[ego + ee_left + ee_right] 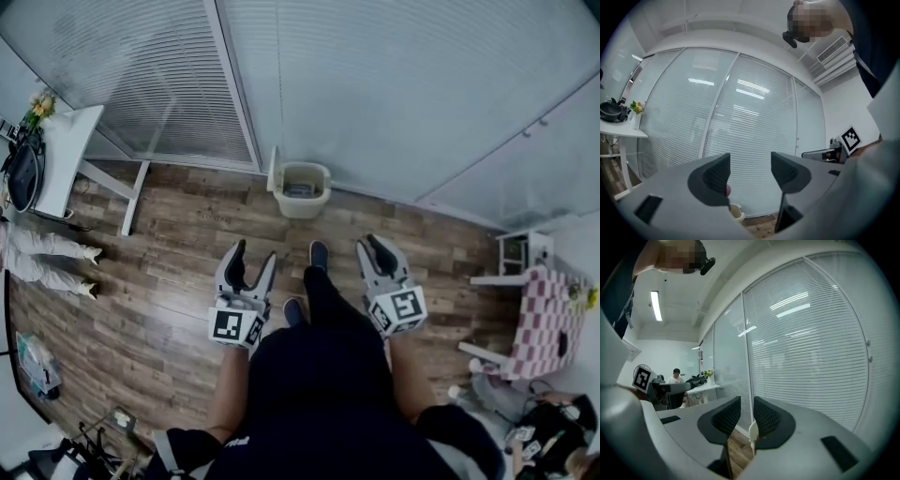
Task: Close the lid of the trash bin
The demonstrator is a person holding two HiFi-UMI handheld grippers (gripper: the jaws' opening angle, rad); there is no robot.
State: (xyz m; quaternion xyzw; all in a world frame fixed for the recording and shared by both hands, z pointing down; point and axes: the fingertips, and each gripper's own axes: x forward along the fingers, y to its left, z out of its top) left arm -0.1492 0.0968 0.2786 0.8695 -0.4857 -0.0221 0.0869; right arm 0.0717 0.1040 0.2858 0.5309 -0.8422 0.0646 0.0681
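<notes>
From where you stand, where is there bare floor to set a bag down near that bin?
Bare wood floor lies between the trash bin and the white table, and again right of the bin up to the checkered table. It is crowded in the lower left corner and below the checkered table.

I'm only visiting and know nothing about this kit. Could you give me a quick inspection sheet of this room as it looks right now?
Surface: wood-plank floor; no worktable in use.
Job's things: trash bin against the glass wall; its lid stands open, upright.
Clutter: white table with flowers; checked cloth on a small table; oddments in the bottom corners.
Grippers: left gripper jaws apart, empty; right gripper jaws a narrow gap apart, empty; both short of the bin.
Cables: nothing clearly seen.
Surroundings: blinds behind glass; another person's legs near the white table.
</notes>
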